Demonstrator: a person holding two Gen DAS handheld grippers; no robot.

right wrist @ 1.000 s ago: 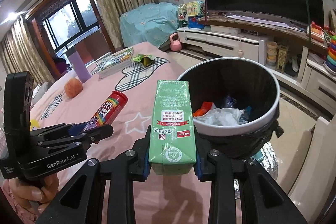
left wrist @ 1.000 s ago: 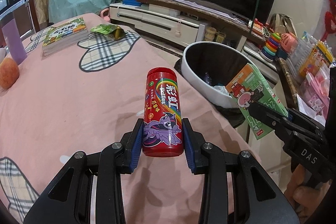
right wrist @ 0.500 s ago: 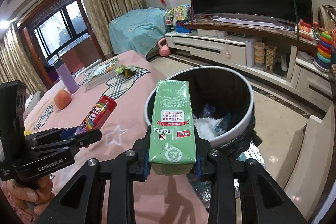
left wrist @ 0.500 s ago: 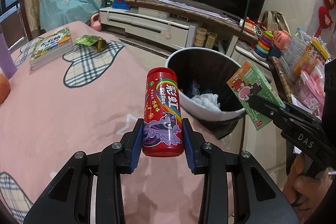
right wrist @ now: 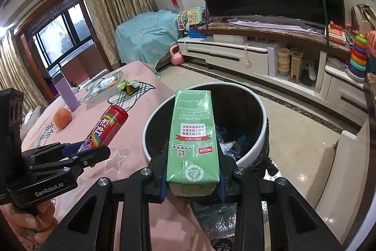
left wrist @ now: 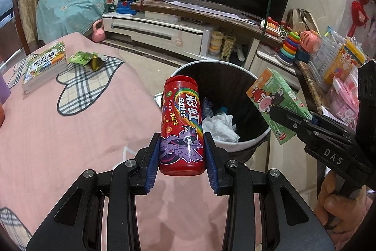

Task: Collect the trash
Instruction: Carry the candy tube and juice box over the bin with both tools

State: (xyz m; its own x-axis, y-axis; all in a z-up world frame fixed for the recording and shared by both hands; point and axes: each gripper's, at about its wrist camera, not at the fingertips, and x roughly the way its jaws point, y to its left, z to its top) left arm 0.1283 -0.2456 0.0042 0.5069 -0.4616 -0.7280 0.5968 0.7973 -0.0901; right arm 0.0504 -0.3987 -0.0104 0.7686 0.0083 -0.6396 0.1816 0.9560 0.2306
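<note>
My left gripper [left wrist: 181, 157] is shut on a red Skittles can [left wrist: 181, 124], held over the pink table edge beside the trash bin [left wrist: 258, 138]. My right gripper [right wrist: 191, 171] is shut on a green drink carton [right wrist: 192, 131], held over the near rim of the white-rimmed bin [right wrist: 146, 133], which holds crumpled paper and wrappers. The carton also shows in the left wrist view [left wrist: 279, 105], at the bin's right. The can shows in the right wrist view [right wrist: 105, 128], left of the bin. A green snack wrapper [left wrist: 87, 59] lies on the table farther back.
A stack of books [left wrist: 42, 65], a peach [right wrist: 62, 118] and a purple cup [right wrist: 68, 95] sit on the pink tablecloth [left wrist: 70, 133]. A TV stand [right wrist: 258, 51] with toys lines the far wall. A shelf of toys [left wrist: 338, 67] stands right of the bin.
Both grippers have moved toward the bin with their loads; the bin is now larger and closer in both views. The carton now overlaps the bin's opening.
</note>
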